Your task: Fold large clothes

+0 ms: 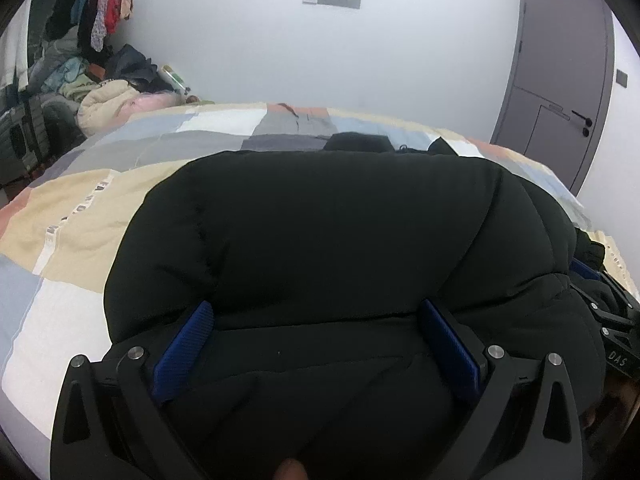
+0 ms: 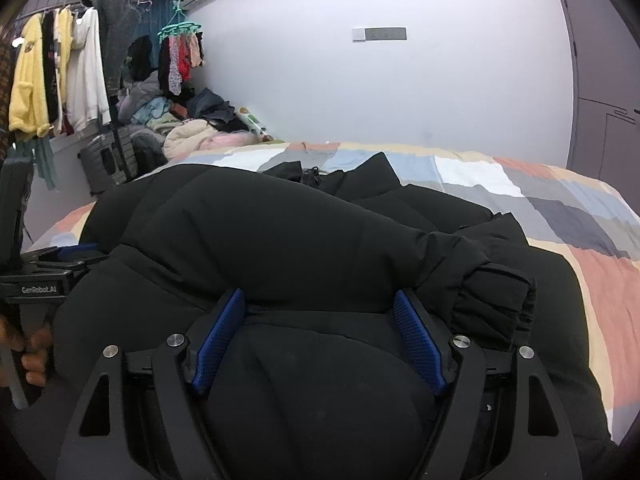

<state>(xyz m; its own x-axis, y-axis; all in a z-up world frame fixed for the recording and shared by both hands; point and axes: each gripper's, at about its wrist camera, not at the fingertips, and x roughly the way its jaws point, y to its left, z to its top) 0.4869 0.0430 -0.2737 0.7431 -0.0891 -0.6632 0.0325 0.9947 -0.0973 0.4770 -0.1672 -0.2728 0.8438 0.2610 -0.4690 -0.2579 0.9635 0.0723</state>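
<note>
A big black puffer jacket [image 1: 340, 232] lies on the bed; it also fills the right wrist view [image 2: 280, 232], with a sleeve and its ribbed cuff [image 2: 496, 300] folded across the body. My left gripper [image 1: 316, 312] is open, its blue pads [image 1: 188, 344] wide apart with the jacket's near edge bulging between them. My right gripper [image 2: 320, 300] is open the same way, pads [image 2: 416, 340] astride the jacket fabric under the sleeve. The left gripper also shows at the left edge of the right wrist view [image 2: 44, 276], the right one at the right edge of the left wrist view [image 1: 612, 320].
The bed has a patchwork quilt [image 1: 80, 240] in beige, grey, white and orange. A pile of clothes [image 2: 192, 128], a suitcase [image 2: 106, 160] and a hanging rack [image 2: 60, 68] stand at the far left. A grey door [image 1: 560, 80] is at the right.
</note>
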